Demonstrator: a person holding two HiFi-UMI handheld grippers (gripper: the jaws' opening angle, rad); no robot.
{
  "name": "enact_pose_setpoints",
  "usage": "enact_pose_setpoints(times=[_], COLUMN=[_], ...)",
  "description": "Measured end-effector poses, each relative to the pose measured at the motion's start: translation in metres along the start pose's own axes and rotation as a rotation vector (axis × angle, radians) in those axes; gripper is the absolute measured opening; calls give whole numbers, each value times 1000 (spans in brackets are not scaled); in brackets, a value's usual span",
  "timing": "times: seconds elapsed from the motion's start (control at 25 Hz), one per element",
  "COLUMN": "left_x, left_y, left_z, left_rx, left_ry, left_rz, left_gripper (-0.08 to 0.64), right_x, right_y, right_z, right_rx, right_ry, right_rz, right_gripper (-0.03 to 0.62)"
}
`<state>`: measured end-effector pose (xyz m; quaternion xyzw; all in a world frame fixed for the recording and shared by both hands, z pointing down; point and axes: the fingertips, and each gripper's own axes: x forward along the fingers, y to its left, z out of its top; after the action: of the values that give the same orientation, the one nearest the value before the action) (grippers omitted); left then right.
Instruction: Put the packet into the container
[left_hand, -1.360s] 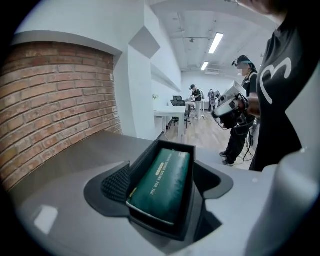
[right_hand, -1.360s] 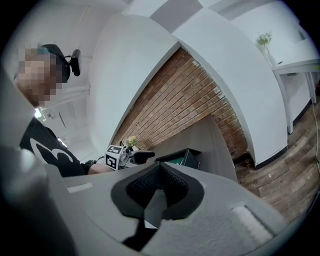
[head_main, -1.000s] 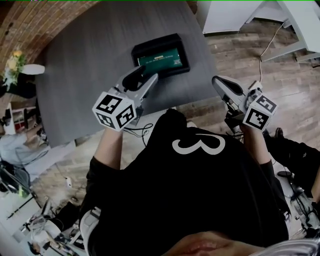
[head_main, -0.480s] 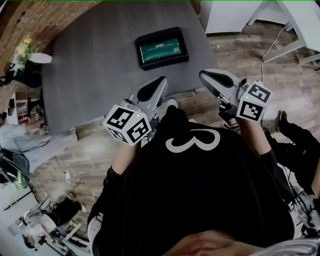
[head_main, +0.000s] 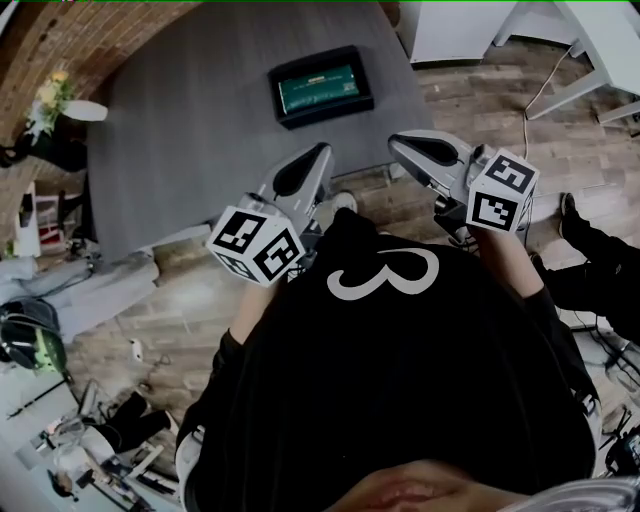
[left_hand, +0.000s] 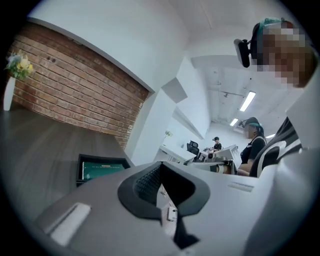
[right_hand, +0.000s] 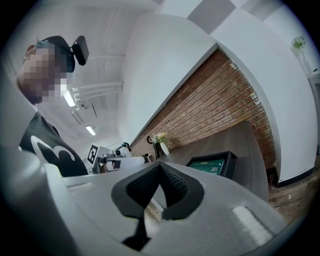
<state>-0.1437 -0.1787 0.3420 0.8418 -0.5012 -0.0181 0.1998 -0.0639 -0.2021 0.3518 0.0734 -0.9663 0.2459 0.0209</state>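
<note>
Nearest the camera is the person's black shirt (head_main: 400, 400) with a white printed figure, and the floor (head_main: 180, 320) below is wood plank. Both arms are held low just in front of it, each rig with a white marker cube (head_main: 255, 245) of black squares. The left tongs (head_main: 315, 160) are clenched on nothing: grey hard plastic shells, black ribbed rubber pads meeting at the tip, only air between them in the left gripper view (left_hand: 161, 165). The right tongs (head_main: 405, 145) are the same build, also pressed together and empty (right_hand: 160, 165). Both tips sit about at the near edge of the counter (head_main: 190, 140), a dark grey matte wood-grain top, the right one by its near right corner. The key relation is that the packet (head_main: 320, 88) lies straight ahead and away from the person, well apart from both tips. It is almost in line with the left tongs, so the left hand is nearer, while the right would have to angle in leftward. The packet is flat, thin and green with pale print, and its long axis runs side to side across the person's line of reach. It already lies flat inside the container (head_main: 325, 117), a shallow black rectangular tray with raised walls, probably plastic, long sides parallel to the packet. So the task looks done and there is likely no grasp left to make. Farther off are a white vase (head_main: 75, 113) of yellow flowers at the counter's far left and a brick wall (head_main: 60, 40) behind.
</note>
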Motion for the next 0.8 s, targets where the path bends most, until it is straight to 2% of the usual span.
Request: enact_pose_setpoints(times=[0.12,0.24,0.4,0.8], left_x=[-1,-1,-1,0], left_y=[-1,-3,-6,-5], left_z=[-1,-3,-7,-11], left_rx=[2,-22,-16,0], left_ry=[0,11,28,37], left_rz=[10,-11,-25,-2], left_gripper=[12,11,12,11], right_x=[-1,-3,-2,-3], right_y=[2,3,3,2], right_z=[-1,-1,-1,-4], right_rx=[1,2,2,4], right_ry=[0,-1,0,5], right_rz=[4,3,4,2], right_gripper=[2,2,2,2])
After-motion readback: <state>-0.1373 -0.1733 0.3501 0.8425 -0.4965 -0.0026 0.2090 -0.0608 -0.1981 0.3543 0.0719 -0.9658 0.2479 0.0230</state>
